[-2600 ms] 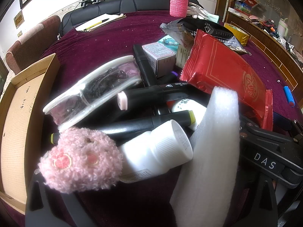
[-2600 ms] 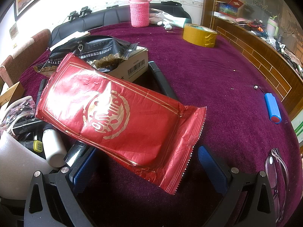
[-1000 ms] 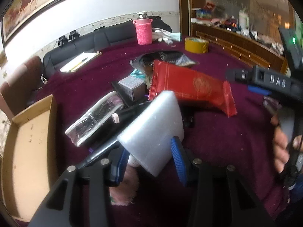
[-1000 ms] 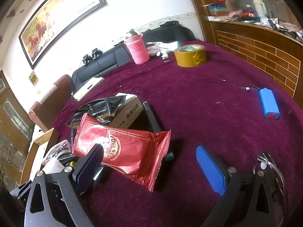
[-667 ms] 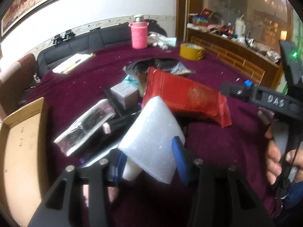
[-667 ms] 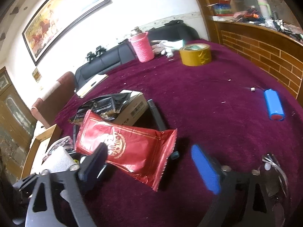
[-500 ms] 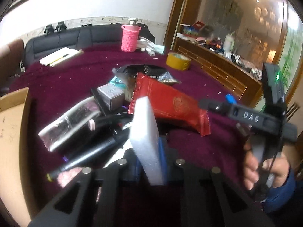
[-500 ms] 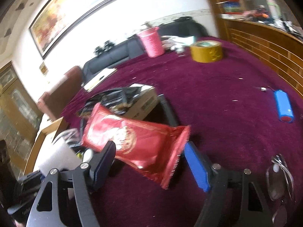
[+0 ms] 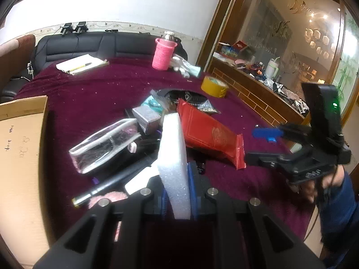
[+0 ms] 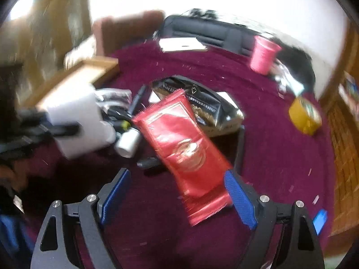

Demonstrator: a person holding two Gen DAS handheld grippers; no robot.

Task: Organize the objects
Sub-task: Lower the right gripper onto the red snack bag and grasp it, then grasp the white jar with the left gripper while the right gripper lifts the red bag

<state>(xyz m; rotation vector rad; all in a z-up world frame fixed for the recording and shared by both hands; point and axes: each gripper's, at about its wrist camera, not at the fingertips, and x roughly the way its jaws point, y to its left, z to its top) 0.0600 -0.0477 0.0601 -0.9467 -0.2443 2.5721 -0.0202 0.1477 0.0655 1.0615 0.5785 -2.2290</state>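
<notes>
My left gripper (image 9: 178, 188) is shut on a white foam block (image 9: 172, 154), held upright and edge-on above the pile on the maroon tablecloth (image 9: 89, 98). The right wrist view, blurred, shows that block (image 10: 76, 116) at the left. A red foil packet (image 10: 184, 148) lies slanted over the pile, and its near end sits between the blue pads of my right gripper (image 10: 178, 195). Those jaws stand wide and are opening, with no pad pressing on the packet. In the left wrist view the right gripper (image 9: 258, 144) hovers to the right of the red packet (image 9: 206, 132), held by a hand in a blue sleeve.
An open cardboard box (image 9: 20, 145) stands at the left. The pile holds a clear pouch (image 9: 105, 143), markers (image 9: 112, 183), a white bottle (image 10: 129, 142), a small box (image 9: 147, 116) and a black packet (image 9: 188, 96). Farther off are a yellow tape roll (image 9: 214, 86) and a pink-sleeved flask (image 9: 162, 53).
The left jaws closed on the foam block, which turned from flat-on to edge-on and rose a little. The right gripper rolled and swung over the red packet's near end.
</notes>
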